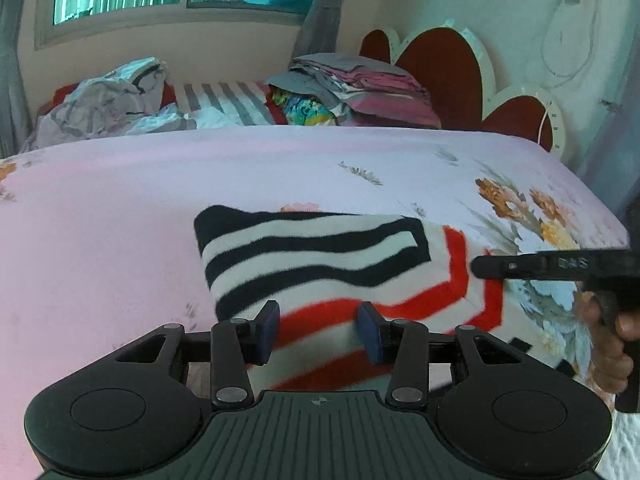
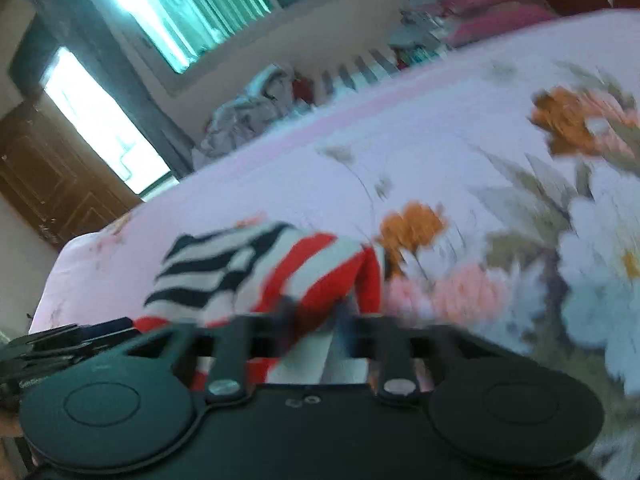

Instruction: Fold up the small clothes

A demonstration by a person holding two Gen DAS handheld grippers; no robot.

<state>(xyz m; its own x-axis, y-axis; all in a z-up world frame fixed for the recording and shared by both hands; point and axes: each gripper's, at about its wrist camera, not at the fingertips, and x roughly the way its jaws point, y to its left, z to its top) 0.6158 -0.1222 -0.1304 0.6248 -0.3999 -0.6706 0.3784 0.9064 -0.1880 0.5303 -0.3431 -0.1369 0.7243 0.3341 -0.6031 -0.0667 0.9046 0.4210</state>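
Note:
A small striped garment point(image 1: 320, 264) lies folded on the pink floral bedsheet point(image 1: 120, 208), black-and-white stripes on top, red-and-white stripes at its near and right side. My left gripper point(image 1: 319, 330) is open, its blue pads just above the near red-striped edge. The right gripper point(image 1: 480, 267) comes in from the right over the garment's right edge. In the blurred right wrist view the garment point(image 2: 280, 272) lies right before my right gripper point(image 2: 316, 320), whose jaws stand a little apart around a fold of red-striped cloth; whether they pinch it is unclear.
A stack of folded clothes point(image 1: 352, 88) and a heap of crumpled clothes point(image 1: 108, 100) lie at the far side of the bed. A red and white headboard point(image 1: 452, 76) stands at the back right. The bed's right edge point(image 1: 592, 200) drops off.

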